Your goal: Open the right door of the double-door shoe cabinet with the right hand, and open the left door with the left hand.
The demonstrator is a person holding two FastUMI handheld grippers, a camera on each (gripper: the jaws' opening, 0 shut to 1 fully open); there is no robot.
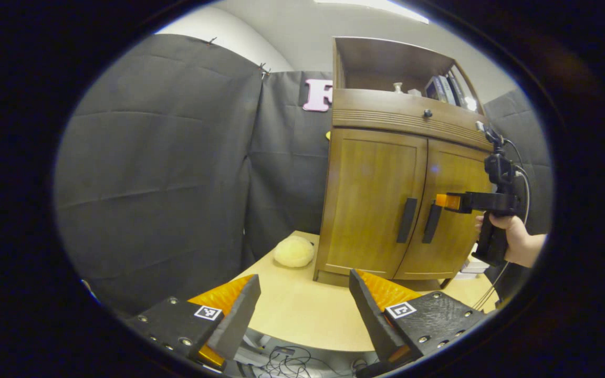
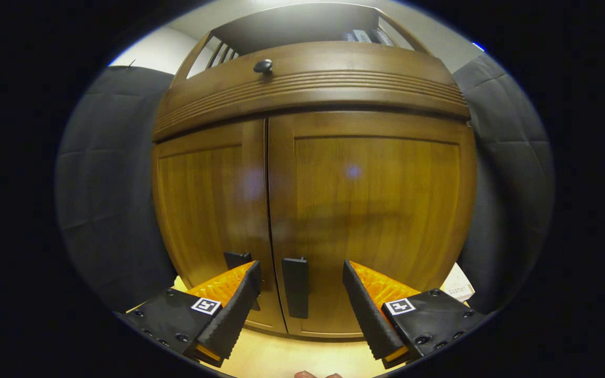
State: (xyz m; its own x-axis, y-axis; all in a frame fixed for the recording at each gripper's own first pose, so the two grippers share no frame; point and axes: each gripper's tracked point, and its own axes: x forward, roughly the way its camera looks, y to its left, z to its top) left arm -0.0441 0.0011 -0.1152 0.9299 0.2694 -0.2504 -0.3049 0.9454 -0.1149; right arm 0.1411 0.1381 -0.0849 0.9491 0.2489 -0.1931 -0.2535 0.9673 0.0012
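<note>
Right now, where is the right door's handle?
In the right gripper view, the right door's handle stands between the open right gripper fingers, beside the centre seam.

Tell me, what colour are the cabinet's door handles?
The door handles are black, clearest in the right gripper view.

Low in the frame, the right tongs [image 2: 300, 294] stand spread before the shut right door [image 2: 376, 210], its handle [image 2: 295, 287] between their fingers, untouched.

Open tabletop [image 1: 292, 310] fronts the shut doors; a plush lump [image 1: 293, 251] (maybe a toy) sits left.
</note>
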